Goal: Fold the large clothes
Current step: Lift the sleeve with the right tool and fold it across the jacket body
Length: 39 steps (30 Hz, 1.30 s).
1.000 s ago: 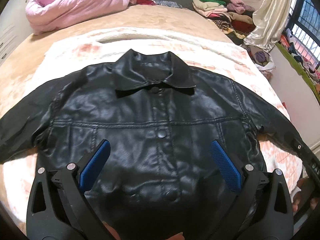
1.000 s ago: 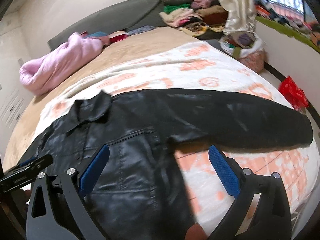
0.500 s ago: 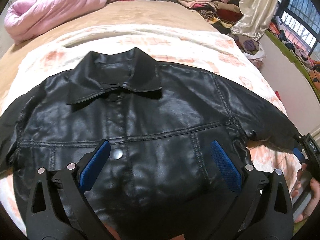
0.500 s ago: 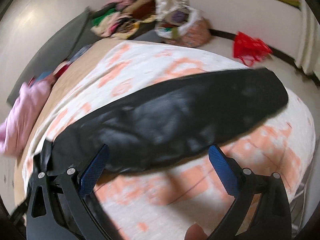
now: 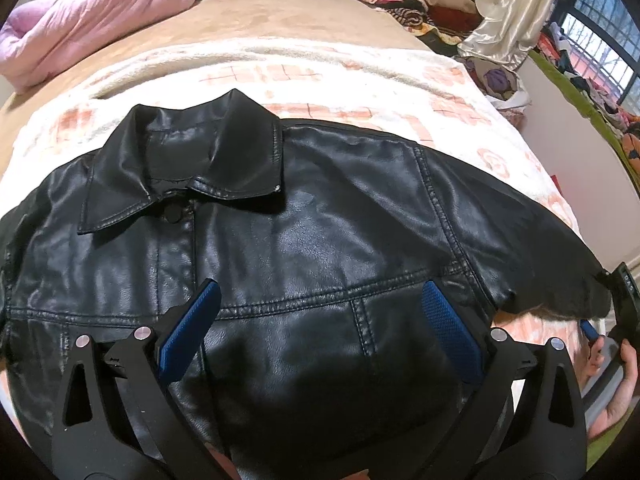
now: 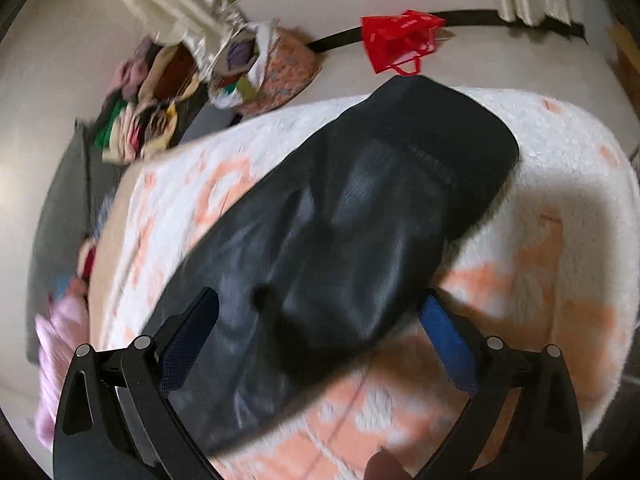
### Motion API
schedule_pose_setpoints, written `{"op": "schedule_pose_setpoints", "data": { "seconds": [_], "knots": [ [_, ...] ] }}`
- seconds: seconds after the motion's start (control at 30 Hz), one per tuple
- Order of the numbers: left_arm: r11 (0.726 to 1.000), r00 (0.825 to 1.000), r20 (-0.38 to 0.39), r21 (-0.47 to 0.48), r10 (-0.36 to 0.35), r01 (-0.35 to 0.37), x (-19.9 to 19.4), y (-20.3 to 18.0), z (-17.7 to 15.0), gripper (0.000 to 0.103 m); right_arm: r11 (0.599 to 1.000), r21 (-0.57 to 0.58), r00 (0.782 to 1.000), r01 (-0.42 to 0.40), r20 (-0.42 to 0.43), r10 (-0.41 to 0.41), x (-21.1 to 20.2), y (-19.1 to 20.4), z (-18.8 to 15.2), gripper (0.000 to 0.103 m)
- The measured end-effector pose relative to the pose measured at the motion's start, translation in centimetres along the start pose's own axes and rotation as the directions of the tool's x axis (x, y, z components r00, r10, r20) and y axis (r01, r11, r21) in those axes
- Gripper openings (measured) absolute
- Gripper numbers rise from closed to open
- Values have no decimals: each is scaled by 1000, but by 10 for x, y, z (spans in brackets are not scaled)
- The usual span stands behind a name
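Daylight enters through the window (image 5: 600, 40) at upper right, and the black jacket (image 5: 320, 240) below it shows soft sheen on its creases. The left wrist view is sharp; the right wrist view is motion-blurred, strongest left of the sleeve (image 6: 360, 220). Fisheye bending darkens every corner.
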<state>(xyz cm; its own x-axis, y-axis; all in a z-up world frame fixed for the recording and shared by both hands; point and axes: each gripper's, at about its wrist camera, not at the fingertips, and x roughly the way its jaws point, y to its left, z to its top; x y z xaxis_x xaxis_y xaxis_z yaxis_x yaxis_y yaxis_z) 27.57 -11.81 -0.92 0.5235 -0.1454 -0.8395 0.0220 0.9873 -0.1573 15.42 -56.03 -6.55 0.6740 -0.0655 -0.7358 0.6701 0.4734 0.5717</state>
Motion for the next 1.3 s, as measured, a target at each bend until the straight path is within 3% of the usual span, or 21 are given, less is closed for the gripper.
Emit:
{"op": "schedule_pose_setpoints", "data": {
  "seconds": [0.03, 0.13, 0.17, 0.2, 0.3, 0.37, 0.57, 0.73, 0.87, 1.0, 1.1, 1.3],
  "knots": [
    [1000, 1000, -2, -3, 0, 0, 1, 0, 0, 94, 1000, 21, 1000, -15, 5, 15, 2, -2, 3, 98],
    [1000, 1000, 2, -10, -2, 2, 0, 0, 2, 94, 992, 103, 998, -66, 29, 63, 5, -10, 12, 80],
    [1000, 1000, 3, -10, -3, 3, -1, 0, 2, 94, 987, 135, 996, -85, 43, 80, 6, -13, 14, 64],
    [1000, 1000, 3, -8, -1, 1, -1, 0, 2, 94, 983, 156, 995, -97, 51, 90, 7, -16, 16, 40],
    [1000, 1000, 4, -1, 15, -15, -6, 1, 3, 94, 965, 183, 982, -187, 54, 180, 14, -20, 24, 16],
    [1000, 1000, 14, -1, 26, -26, -10, 4, 5, 94, 957, 161, 970, -243, 73, 234, 10, -14, 28, 10],
    [999, 999, 25, -37, 31, -30, -20, 18, 13, 94, 907, 29, 904, -420, 95, 416, -16, 27, 37, 8],
    [995, 999, 48, -95, -2, 6, -37, 40, 19, 94, 841, -173, 849, -512, 42, 526, -49, 91, 25, 8],
    [989, 997, 75, -149, -10, 21, -54, 66, 22, 94, 773, -260, 805, -578, -25, 593, -66, 145, 5, 7],
    [983, 995, 97, -185, -4, 22, -74, 91, 26, 94, 689, -337, 753, -642, -104, 650, -84, 190, -22, 6],
    [975, 992, 122, -219, -13, 39, -90, 110, 27, 94, 603, -405, 707, -687, -181, 684, -101, 227, -50, 6],
    [938, 973, 196, -296, -125, 180, -120, 152, 26, 94, 456, -486, 634, -746, -305, 711, -127, 270, -110, 6]
  ]
}}
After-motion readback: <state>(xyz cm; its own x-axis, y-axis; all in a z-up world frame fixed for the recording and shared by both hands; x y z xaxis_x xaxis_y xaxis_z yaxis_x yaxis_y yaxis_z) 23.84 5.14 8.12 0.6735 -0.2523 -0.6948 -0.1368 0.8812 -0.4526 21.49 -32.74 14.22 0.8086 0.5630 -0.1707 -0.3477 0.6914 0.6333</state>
